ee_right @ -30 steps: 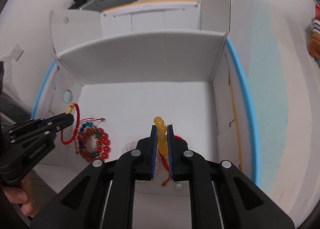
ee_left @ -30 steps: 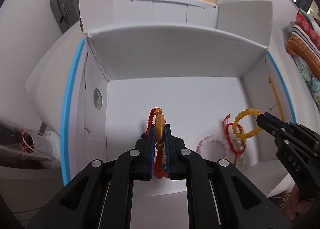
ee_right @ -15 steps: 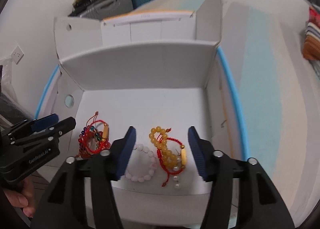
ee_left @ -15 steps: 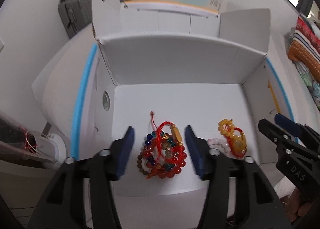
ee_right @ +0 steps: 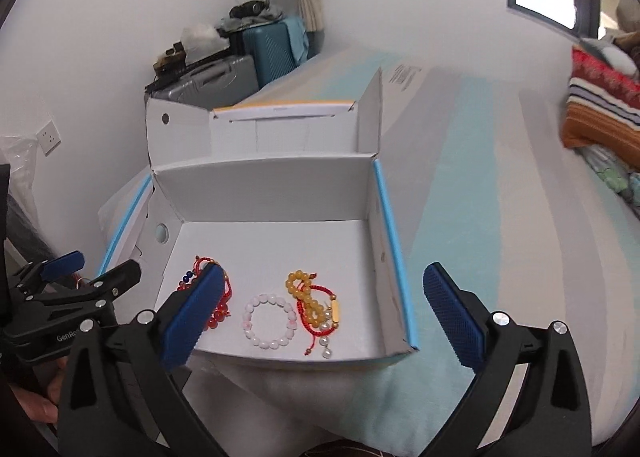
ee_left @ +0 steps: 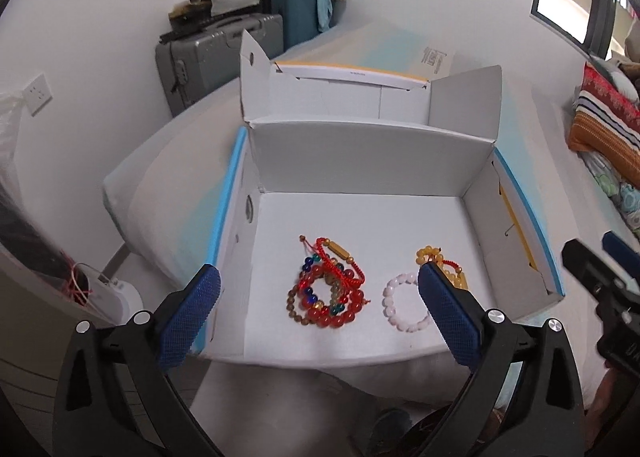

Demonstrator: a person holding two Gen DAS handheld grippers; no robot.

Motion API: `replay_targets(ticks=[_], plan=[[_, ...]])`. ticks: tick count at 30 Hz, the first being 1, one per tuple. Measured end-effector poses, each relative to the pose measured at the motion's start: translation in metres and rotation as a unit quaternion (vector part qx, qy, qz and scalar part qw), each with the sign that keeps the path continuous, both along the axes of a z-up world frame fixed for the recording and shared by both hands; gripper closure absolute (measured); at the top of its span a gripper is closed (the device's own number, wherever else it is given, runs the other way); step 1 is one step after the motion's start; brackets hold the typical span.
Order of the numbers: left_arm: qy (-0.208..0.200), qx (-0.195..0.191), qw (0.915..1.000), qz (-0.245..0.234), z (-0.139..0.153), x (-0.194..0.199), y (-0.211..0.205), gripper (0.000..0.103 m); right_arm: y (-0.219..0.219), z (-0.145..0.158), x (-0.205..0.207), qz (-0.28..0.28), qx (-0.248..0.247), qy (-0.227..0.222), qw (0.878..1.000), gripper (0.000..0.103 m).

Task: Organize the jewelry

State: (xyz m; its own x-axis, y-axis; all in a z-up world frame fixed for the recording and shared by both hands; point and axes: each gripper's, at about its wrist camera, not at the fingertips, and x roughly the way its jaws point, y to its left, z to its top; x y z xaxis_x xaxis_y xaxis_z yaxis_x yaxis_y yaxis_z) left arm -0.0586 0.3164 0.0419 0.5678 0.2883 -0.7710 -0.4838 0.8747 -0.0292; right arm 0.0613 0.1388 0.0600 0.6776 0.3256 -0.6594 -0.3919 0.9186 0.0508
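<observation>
An open white cardboard box [ee_left: 372,153] [ee_right: 264,185] lies on the bed. On its floor lie a pile of red and multicoloured bead bracelets [ee_left: 328,289] [ee_right: 218,311], a pale pink bead bracelet [ee_left: 404,307] [ee_right: 269,321], and a yellow bead bracelet tangled with a red cord one [ee_left: 436,261] [ee_right: 314,303]. My left gripper [ee_left: 318,311] is wide open and empty, held back above the box's near edge. My right gripper [ee_right: 324,309] is also wide open and empty, in front of the box.
The bed has a white and pale blue cover [ee_right: 500,217]. Suitcases [ee_left: 224,53] stand against the back wall. Folded striped fabric [ee_left: 600,125] lies at the right. A white item with red cord [ee_left: 92,289] sits off the bed's left side.
Both grippers opened and let go of their bracelets, which now lie on the box floor. Both grippers then pulled back and up, away from the box.
</observation>
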Motion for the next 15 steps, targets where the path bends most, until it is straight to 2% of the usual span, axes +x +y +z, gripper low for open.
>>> replay_targets(ticks=[8, 15], plan=[[0.001, 0.001, 1.0, -0.006, 0.001, -0.028, -0.011, 0.006, -0.008, -0.008, -0.024, 0.002, -0.006, 0.014, 1.0, 0.007], [0.014, 0.001, 0.9999, -0.001, -0.01, -0.036, -0.011, 0.006, -0.005, -0.024, -0.028, -0.002, -0.018, 0.028, 0.999, 0.007]])
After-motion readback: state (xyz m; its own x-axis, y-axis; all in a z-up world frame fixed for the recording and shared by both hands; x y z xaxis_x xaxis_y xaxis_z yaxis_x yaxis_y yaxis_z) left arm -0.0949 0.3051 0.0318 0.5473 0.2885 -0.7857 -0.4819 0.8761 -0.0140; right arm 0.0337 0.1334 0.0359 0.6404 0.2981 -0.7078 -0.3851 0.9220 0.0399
